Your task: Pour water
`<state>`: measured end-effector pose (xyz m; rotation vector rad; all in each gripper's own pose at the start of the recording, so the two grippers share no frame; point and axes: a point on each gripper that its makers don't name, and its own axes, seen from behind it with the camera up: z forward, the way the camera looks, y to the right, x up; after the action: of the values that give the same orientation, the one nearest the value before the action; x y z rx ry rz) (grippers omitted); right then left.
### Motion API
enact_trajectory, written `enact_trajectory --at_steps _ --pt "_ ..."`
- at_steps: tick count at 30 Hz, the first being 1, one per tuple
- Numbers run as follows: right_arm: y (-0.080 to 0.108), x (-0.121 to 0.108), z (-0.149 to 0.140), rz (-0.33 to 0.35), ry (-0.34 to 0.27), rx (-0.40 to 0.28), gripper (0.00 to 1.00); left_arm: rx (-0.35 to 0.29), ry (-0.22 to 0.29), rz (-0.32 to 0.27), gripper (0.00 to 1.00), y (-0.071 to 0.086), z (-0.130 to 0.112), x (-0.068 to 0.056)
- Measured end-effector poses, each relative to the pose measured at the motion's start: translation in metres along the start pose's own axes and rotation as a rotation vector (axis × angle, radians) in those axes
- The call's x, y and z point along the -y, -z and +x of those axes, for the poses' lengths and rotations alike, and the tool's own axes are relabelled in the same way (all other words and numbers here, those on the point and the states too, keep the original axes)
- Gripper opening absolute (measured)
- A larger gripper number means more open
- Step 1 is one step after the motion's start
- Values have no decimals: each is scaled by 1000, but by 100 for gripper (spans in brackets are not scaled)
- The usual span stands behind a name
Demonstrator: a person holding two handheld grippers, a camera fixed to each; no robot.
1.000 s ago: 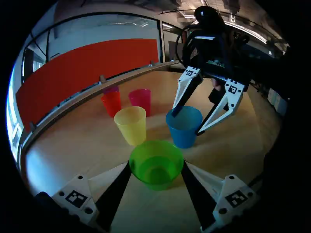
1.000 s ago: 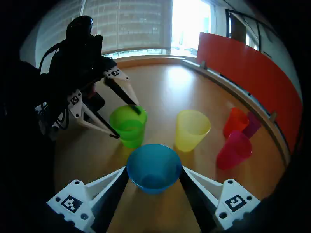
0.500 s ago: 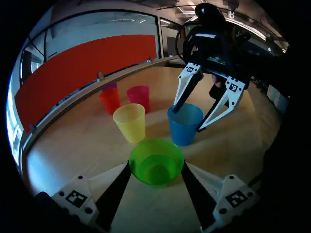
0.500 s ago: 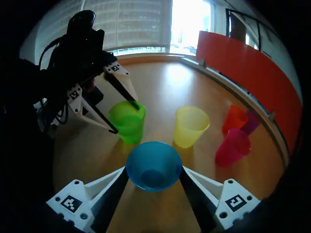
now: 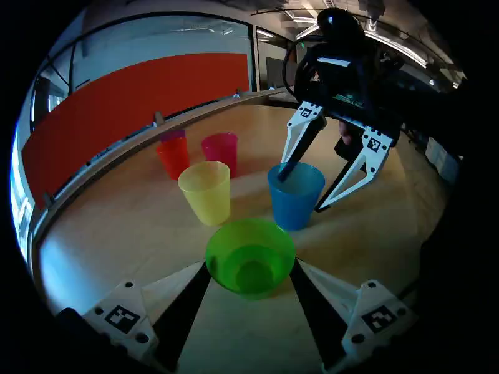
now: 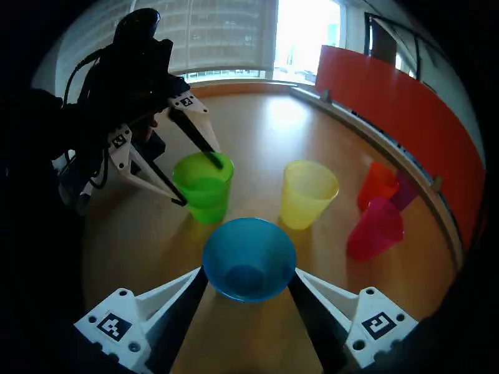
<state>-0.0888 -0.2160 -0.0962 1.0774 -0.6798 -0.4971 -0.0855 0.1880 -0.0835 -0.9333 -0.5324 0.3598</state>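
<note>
Light wooden table (image 5: pixel 125 249), red wall panel (image 5: pixel 125 106) behind. Green cup (image 5: pixel 249 258) upright, pinched in the left gripper (image 5: pixel 249 268); blue cup (image 6: pixel 248 258) beside it, pinched by the right gripper (image 6: pixel 248 277). Yellow cup (image 5: pixel 204 190) nearby, pink cup (image 5: pixel 219 149) and orange cup (image 5: pixel 173 156) beyond.

We note a translucent green plastic cup (image 5: pixel 250 262), smooth and glossy, a blue plastic cup (image 5: pixel 295 198), a translucent yellow plastic cup (image 5: pixel 204 194), a light wooden tabletop (image 5: pixel 112 243) with soft sheen, matt white plastic fingers (image 5: pixel 156 296) of the left gripper (image 5: pixel 251 267)

right gripper (image 5: pixel 300 193) | black housing (image 5: pixel 340 75) | looped black cables (image 5: pixel 288 62) | white jaws | square markers (image 5: pixel 373 143)
</note>
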Motion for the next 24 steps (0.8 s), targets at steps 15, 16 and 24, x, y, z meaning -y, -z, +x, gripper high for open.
enact_trajectory --at_steps 15,16,24 --pt "2 -1 -8 -11 -12 14 93 52 -19 -2 88 -2 -16 0" --pt "3 -1 -9 -12 -13 15 94 54 -21 -2 88 -2 -17 -1" --pt "11 -3 -20 -30 -26 25 93 62 -23 14 88 3 -24 0"
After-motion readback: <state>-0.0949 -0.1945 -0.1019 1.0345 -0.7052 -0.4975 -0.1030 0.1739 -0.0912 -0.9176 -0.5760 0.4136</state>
